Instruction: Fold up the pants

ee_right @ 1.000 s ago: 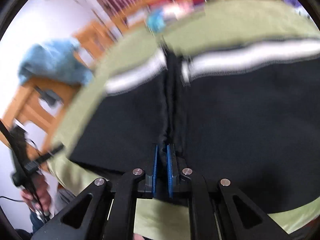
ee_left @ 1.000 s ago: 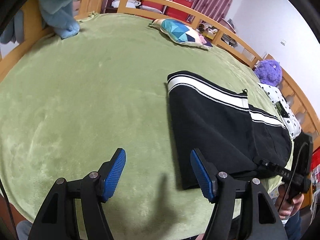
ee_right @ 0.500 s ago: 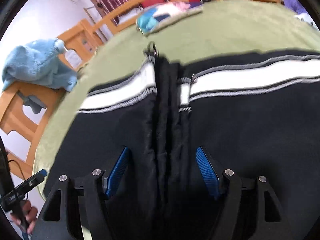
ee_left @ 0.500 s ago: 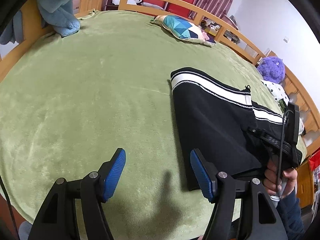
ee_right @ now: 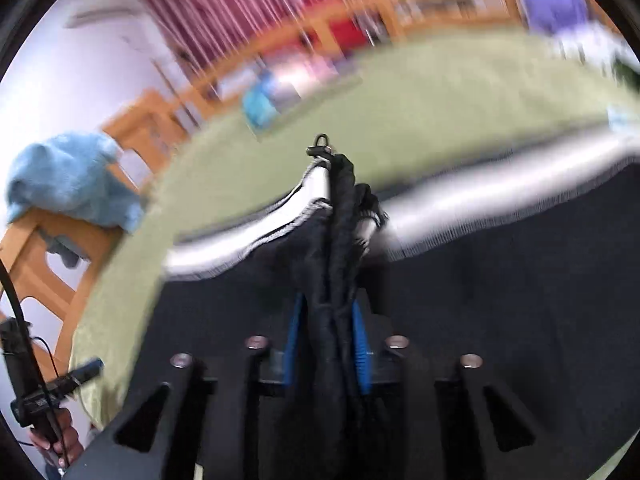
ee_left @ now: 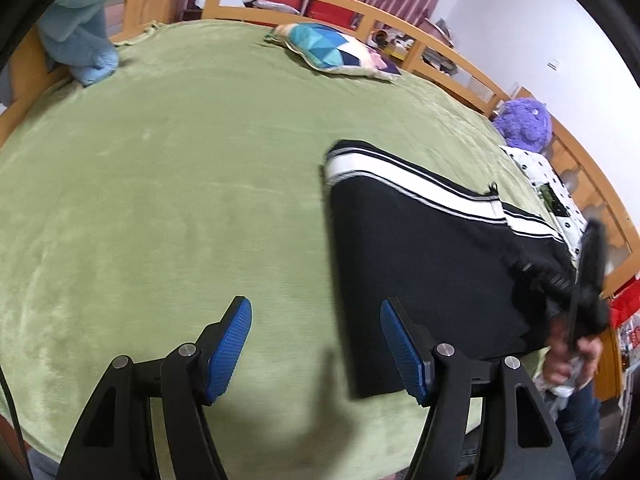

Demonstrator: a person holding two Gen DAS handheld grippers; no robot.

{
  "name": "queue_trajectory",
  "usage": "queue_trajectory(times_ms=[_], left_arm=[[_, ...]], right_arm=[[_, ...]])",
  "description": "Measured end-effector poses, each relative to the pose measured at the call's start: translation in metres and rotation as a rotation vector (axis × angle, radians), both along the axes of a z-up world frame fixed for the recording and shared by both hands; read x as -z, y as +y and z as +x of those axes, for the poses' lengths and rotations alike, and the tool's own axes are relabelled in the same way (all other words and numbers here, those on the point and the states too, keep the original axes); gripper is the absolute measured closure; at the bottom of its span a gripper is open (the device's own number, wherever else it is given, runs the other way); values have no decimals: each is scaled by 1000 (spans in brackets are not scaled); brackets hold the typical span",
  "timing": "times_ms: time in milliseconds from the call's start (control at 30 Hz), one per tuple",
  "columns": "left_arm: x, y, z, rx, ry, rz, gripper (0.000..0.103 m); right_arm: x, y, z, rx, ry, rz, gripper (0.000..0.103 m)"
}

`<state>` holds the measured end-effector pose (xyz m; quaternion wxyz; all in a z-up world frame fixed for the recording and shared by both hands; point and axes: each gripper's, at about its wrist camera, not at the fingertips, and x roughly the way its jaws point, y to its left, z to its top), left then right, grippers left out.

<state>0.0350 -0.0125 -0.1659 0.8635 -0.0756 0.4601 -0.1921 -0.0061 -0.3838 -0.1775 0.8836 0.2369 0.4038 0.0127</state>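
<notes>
Black pants [ee_left: 420, 248] with white side stripes lie folded on the green blanket, right of centre in the left wrist view. My left gripper [ee_left: 316, 344] is open and empty, low over the blanket at the pants' near left corner. In the blurred right wrist view my right gripper [ee_right: 326, 344] is shut on a bunched ridge of the pants [ee_right: 340, 240] at their middle, with the cloth pulled up between the blue pads [ee_right: 358, 344]. The right gripper [ee_left: 588, 280] also shows at the pants' right end in the left wrist view.
The green blanket [ee_left: 180, 184] covers a bed with a wooden rail [ee_left: 400, 20]. A patterned pillow [ee_left: 336, 52] lies at the far side, a blue towel [ee_left: 84, 28] hangs at the far left, and a purple plush toy [ee_left: 526, 120] and spotted cloth [ee_left: 552, 184] sit at the right.
My right gripper opened half a second ago and has now closed on a bunch of the pants' middle, lifting it. The left gripper has stayed open and nearly still.
</notes>
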Motion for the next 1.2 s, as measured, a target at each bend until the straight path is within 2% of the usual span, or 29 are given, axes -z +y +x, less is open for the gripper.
queue_trajectory(times_ms=[67, 233, 400, 500, 633, 700, 800, 900, 1033, 1200], left_arm=[[-1, -10, -3, 26, 6, 0, 38], [-3, -27, -8, 65, 0, 43, 38], [-2, -37, -7, 70, 6, 42, 38], [-5, -43, -6, 56, -29, 58, 38], [-6, -52, 3, 46, -63, 121, 38], [-4, -54, 10, 44, -57, 126, 38], [3, -60, 25, 70, -23, 108, 38], [10, -68, 41, 81, -1, 106, 38], [21, -73, 56, 90, 48, 75, 39], [43, -77, 70, 107, 125, 57, 38]], right_arm=[[12, -2, -5, -8, 36, -30, 73], [-1, -3, -47, 48, -76, -18, 63], [19, 19, -43, -32, -2, -102, 63], [14, 22, -49, -55, -21, -162, 55], [-2, 3, -68, 3, -78, -213, 45], [-9, -10, -75, 20, -74, -247, 42], [-19, -25, -88, 76, -59, -445, 42], [-28, -42, -101, 131, -78, -574, 42], [-33, -93, -115, 219, -47, -549, 42], [-21, -166, -117, 411, 49, -442, 38]])
